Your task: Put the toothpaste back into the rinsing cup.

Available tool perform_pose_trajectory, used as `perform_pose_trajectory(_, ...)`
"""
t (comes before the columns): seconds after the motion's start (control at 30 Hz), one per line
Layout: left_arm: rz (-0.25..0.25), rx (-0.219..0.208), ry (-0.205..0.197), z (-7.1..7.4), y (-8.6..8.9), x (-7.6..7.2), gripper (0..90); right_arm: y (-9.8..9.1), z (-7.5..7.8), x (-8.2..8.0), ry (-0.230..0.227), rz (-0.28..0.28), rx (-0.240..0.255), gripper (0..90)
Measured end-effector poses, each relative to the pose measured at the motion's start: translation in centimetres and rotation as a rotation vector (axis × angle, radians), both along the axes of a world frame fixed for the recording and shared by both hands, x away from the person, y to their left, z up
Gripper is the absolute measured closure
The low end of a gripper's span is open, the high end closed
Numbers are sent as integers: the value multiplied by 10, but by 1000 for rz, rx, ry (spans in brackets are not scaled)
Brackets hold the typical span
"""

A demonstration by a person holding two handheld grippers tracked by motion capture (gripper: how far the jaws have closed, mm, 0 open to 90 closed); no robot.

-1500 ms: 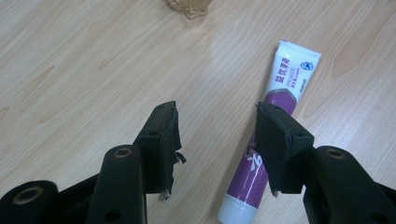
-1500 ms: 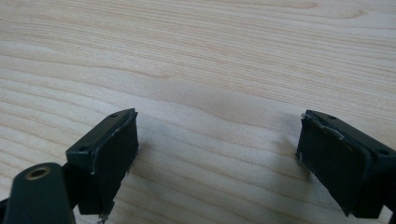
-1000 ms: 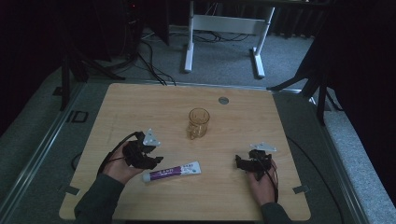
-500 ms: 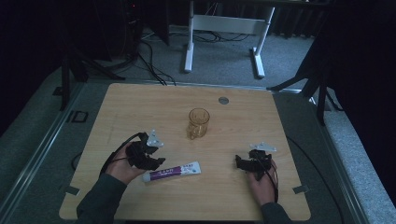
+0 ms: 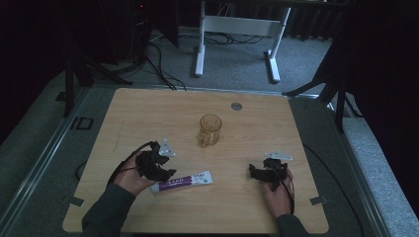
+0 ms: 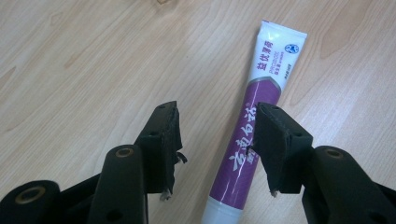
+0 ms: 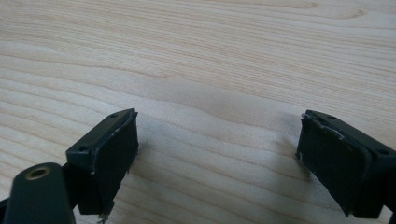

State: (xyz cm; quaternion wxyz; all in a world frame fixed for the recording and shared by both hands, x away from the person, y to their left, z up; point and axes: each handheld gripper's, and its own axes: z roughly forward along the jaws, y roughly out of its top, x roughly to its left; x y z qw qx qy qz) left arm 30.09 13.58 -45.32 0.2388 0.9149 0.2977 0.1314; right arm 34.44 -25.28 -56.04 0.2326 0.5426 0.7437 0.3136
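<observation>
A white and purple toothpaste tube (image 5: 182, 181) lies flat on the wooden table (image 5: 148, 113), near the front and left of centre. My left gripper (image 5: 163, 174) sits at the tube's left end. In the left gripper view the tube (image 6: 268, 70) runs up between the jaws, close against the right pad (image 6: 275, 144), and my left gripper (image 6: 215, 140) is open around it without pressing. An amber glass mug (image 5: 210, 130) stands upright at the table's middle. My right gripper (image 5: 256, 173) rests at the front right. Over bare wood, my right gripper (image 7: 217, 149) is open with nothing between its pads.
A small grey round cap (image 5: 236, 105) is set into the table near its far edge. Beyond the table, a white desk frame (image 5: 237, 29) and cables lie on the grey floor. Grey rails run along the table's left and right sides.
My left gripper has crept slightly toward the toothpaste tube. The right gripper, the tube and the mug have stayed where they were.
</observation>
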Motion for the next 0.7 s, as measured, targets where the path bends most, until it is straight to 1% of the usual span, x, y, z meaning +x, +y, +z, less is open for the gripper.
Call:
perform_pose_trajectory(0.47,-35,16,31,-3,-11,2,504,0,0,0,1,0,1,124)
perform_pose_trajectory(0.57,-39,12,39,-4,-13,2,504,0,0,0,0,0,0,124)
perform_pose_trajectory(0.7,-50,18,46,-4,-15,2,504,0,0,0,0,0,0,124)
